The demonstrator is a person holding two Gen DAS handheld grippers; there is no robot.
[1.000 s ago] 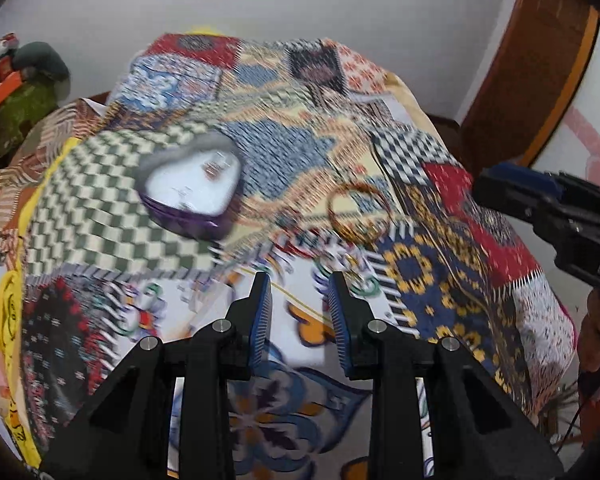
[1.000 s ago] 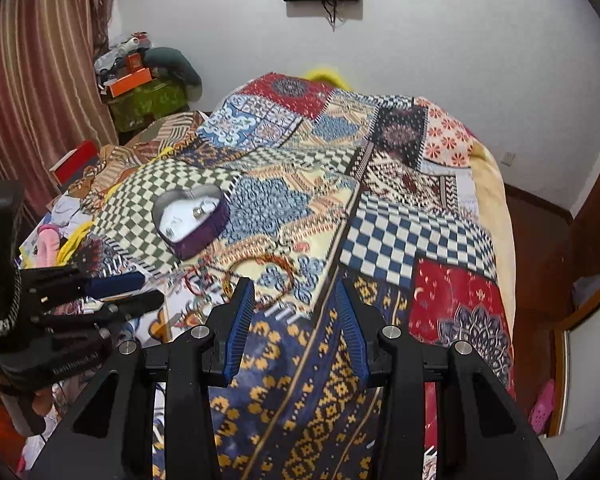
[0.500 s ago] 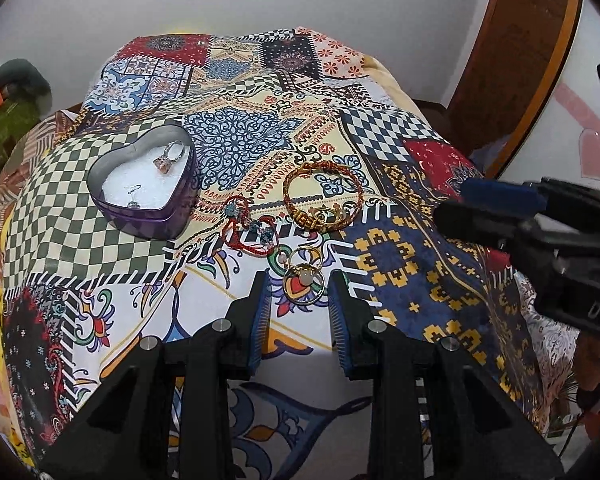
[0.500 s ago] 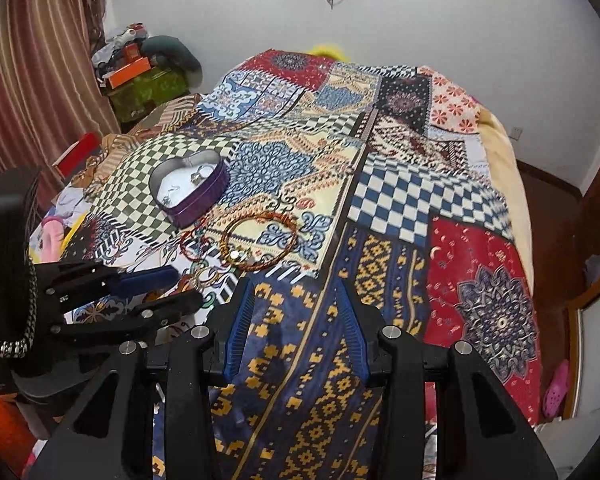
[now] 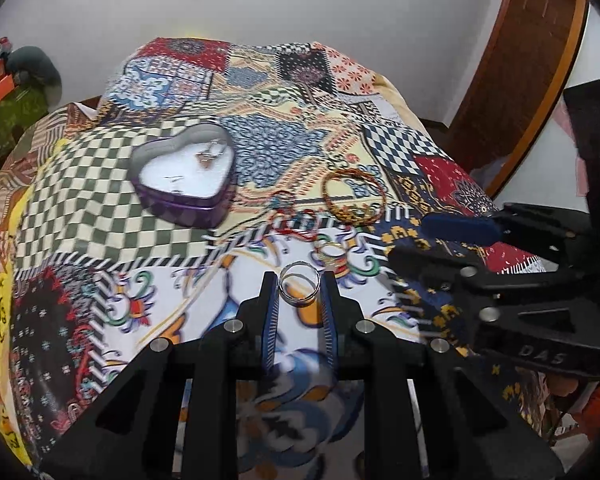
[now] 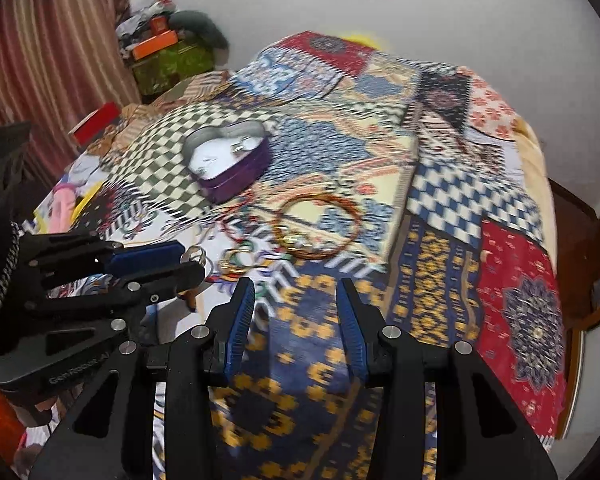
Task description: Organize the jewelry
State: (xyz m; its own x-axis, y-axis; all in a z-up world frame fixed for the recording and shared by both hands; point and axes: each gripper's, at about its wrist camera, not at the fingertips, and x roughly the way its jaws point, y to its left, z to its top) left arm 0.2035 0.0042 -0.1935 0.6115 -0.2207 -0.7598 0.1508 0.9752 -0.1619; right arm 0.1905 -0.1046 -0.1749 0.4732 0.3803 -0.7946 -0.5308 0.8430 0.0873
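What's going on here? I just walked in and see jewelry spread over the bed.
A person with a handheld gripper in each hand is sorting jewelry on a patchwork bedspread. The left gripper holds a silver ring between its fingers. The right gripper is open and empty above the bedspread. A purple heart-shaped tin sits open with a few small pieces inside. A gold bangle and a red bracelet lie on the bedspread.
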